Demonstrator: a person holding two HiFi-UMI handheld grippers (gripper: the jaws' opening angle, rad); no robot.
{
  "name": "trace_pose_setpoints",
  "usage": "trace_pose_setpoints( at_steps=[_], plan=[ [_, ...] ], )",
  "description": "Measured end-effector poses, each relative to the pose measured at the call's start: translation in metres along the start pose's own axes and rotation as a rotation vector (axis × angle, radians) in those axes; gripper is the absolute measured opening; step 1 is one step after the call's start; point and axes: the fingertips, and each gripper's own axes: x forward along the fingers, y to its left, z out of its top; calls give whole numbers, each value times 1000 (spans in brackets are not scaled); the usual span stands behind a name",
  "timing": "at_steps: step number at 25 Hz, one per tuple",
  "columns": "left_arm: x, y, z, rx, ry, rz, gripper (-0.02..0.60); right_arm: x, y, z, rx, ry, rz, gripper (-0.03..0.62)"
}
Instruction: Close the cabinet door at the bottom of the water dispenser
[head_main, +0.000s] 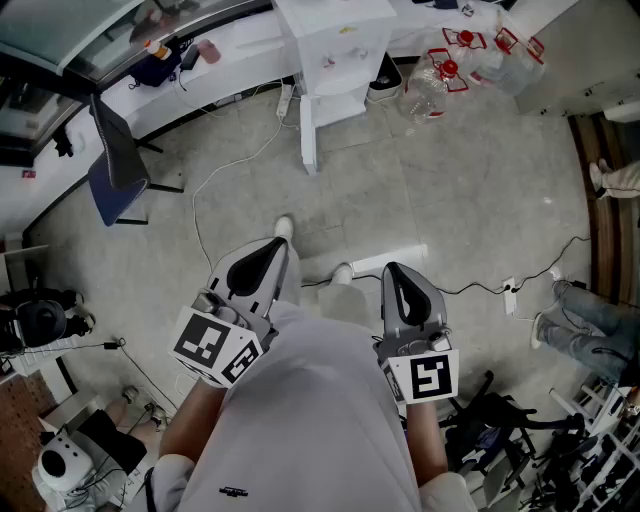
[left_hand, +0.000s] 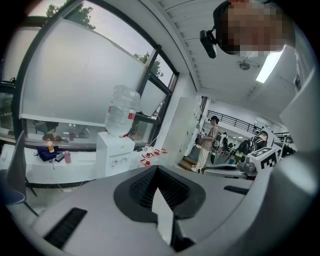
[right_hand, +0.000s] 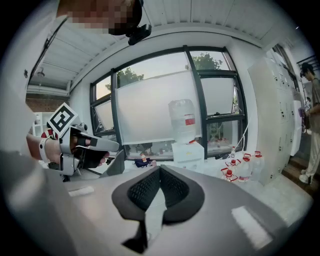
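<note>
The white water dispenser (head_main: 335, 50) stands far ahead by the window counter, well out of reach of both grippers. A narrow white panel (head_main: 308, 130) juts from its lower left toward me, seen edge-on. In the left gripper view the dispenser (left_hand: 116, 152) carries a clear bottle (left_hand: 121, 116); its lower part is hidden behind the gripper body. The right gripper view shows the same dispenser (right_hand: 187, 152). My left gripper (head_main: 278, 245) and right gripper (head_main: 392, 270) are held side by side close to my body. Both have their pads together with nothing between them.
A blue chair (head_main: 115, 160) stands at the left. Several red-capped water jugs (head_main: 450, 70) lie right of the dispenser. A cable (head_main: 215, 180) trails over the grey floor and a power strip (head_main: 510, 295) lies at the right. Someone's legs (head_main: 585, 325) show at the right edge.
</note>
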Motion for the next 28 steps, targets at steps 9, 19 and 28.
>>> trace_pose_setpoints(
  at_steps=[9, 19, 28],
  plan=[
    [-65, -1, -23, -3, -9, 24, 5, -24, 64, 0, -35, -2, 4, 9],
    [-119, 71, -8, -34, -79, 28, 5, 7, 121, 14, 17, -53, -9, 9],
    [-138, 137, -10, -31, -61, -35, 5, 43, 159, -2, 21, -43, -131, 9]
  ],
)
